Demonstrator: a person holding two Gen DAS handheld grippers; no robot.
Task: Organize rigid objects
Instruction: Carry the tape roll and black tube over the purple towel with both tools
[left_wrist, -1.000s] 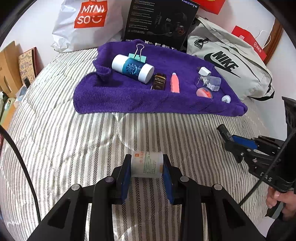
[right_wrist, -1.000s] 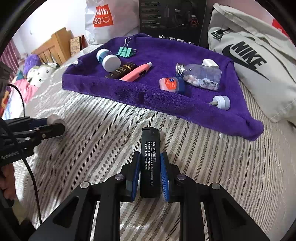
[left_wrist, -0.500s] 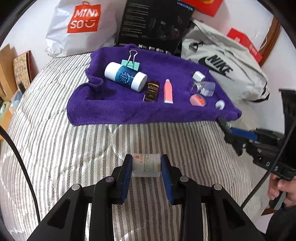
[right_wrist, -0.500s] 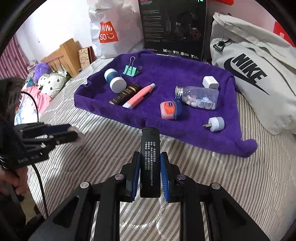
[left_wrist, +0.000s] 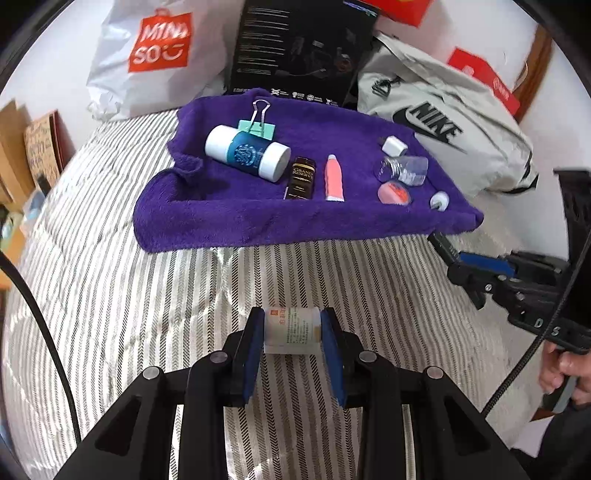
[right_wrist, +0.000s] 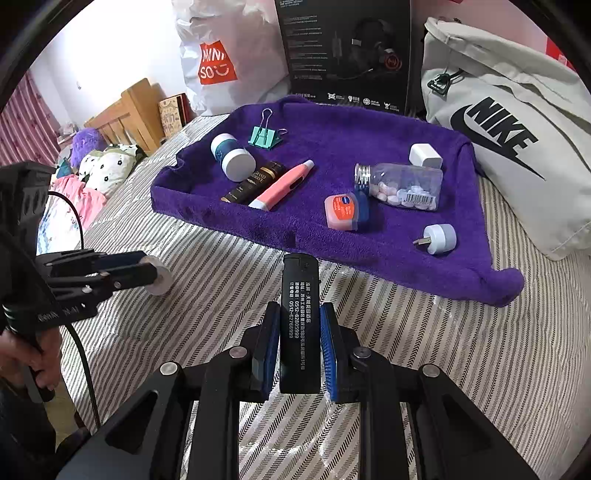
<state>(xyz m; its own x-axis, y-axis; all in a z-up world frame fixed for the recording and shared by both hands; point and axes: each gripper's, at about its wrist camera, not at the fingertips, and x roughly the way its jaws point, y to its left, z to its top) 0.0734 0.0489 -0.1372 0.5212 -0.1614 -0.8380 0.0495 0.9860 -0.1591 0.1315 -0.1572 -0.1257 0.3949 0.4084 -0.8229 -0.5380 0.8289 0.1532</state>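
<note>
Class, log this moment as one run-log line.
left gripper: shut on white bottle | right gripper: shut on black lighter | both short of purple towel

Bed w/ grey-and-white striped herringbone cover (left_wrist: 129, 295), plain white wall (right_wrist: 110, 48) behind – light wooden bed frame (right_wrist: 125, 110) and pink striped curtain (right_wrist: 26, 125) off to the side, daylight.

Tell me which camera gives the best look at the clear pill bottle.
Right wrist: the clear pill bottle lies side-on, with pills, barcode and metal cap visible. In the left wrist view it is small, distant and foreshortened, contents unreadable.
</note>
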